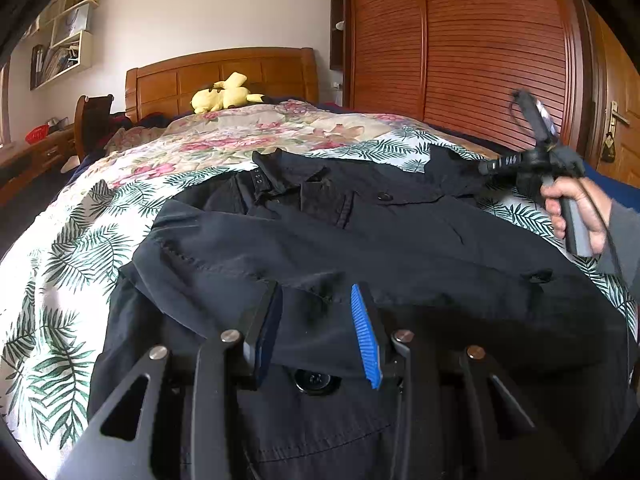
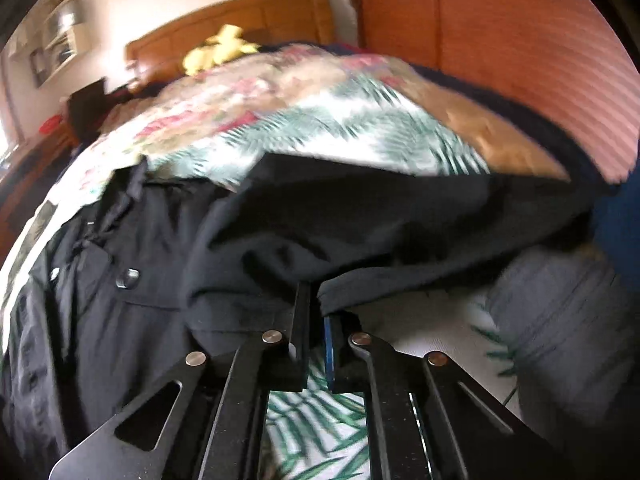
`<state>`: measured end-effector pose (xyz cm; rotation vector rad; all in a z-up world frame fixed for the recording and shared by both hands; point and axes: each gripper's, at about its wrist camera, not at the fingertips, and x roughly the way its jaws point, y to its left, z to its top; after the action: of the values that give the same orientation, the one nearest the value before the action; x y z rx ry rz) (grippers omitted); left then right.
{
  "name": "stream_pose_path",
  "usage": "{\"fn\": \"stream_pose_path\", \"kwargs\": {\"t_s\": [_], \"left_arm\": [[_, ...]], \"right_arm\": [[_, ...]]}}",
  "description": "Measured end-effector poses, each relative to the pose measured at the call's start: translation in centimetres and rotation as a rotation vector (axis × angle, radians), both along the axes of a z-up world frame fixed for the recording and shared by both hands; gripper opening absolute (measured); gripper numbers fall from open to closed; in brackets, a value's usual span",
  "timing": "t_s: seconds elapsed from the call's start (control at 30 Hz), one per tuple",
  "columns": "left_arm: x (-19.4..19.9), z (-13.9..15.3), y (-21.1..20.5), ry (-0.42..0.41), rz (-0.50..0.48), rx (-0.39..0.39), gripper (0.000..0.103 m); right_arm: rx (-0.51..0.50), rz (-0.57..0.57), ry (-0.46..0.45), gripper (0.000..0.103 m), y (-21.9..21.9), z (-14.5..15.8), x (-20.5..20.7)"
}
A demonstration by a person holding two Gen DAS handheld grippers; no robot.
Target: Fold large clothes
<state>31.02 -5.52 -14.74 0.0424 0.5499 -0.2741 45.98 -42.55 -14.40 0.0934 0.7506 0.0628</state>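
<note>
A large black jacket (image 1: 360, 240) lies spread on the bed, collar toward the headboard. My left gripper (image 1: 316, 292) is open just above the jacket's lower part, its blue pads apart over the cloth. My right gripper (image 2: 316, 300) is shut on the jacket's right sleeve (image 2: 400, 224) and holds it lifted off the bed. In the left wrist view the right gripper (image 1: 486, 168) is at the jacket's far right with the sleeve (image 1: 448, 168) raised. The right wrist view is blurred by motion.
The bed has a leaf-print cover (image 1: 60, 280) and a floral quilt (image 1: 240, 132). A yellow plush toy (image 1: 224, 96) lies by the wooden headboard (image 1: 220, 72). A wooden wardrobe (image 1: 460, 40) stands on the right. A grey cushion (image 2: 560, 320) lies at the right.
</note>
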Motion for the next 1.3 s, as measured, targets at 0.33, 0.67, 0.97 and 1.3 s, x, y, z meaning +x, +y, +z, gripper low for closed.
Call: {"fn": "stream_pose_path", "kwargs": {"t_s": [0.33,0.67,0.97,1.3], "left_arm": [[-0.1,0.0,0.0,-0.001,-0.001,0.003,0.035],[0.0,0.0,0.1,0.001,0.0,-0.002,0.035],[0.1,0.0,0.1,0.003,-0.001,-0.002,0.035],[0.1,0.0,0.2,0.004,0.0,-0.003,0.035]], "right_arm": [[-0.072,0.402,-0.135,0.003,11.8,6.1,-6.9],[-0.131,0.43,0.026,0.015,14.2,3.4,-7.6],[-0.117,0.275,-0.084,0.06,9.4,7.5,-8.7],[-0.034,0.084,-0.086,0.061,3.9,7.6,-8.4]]}}
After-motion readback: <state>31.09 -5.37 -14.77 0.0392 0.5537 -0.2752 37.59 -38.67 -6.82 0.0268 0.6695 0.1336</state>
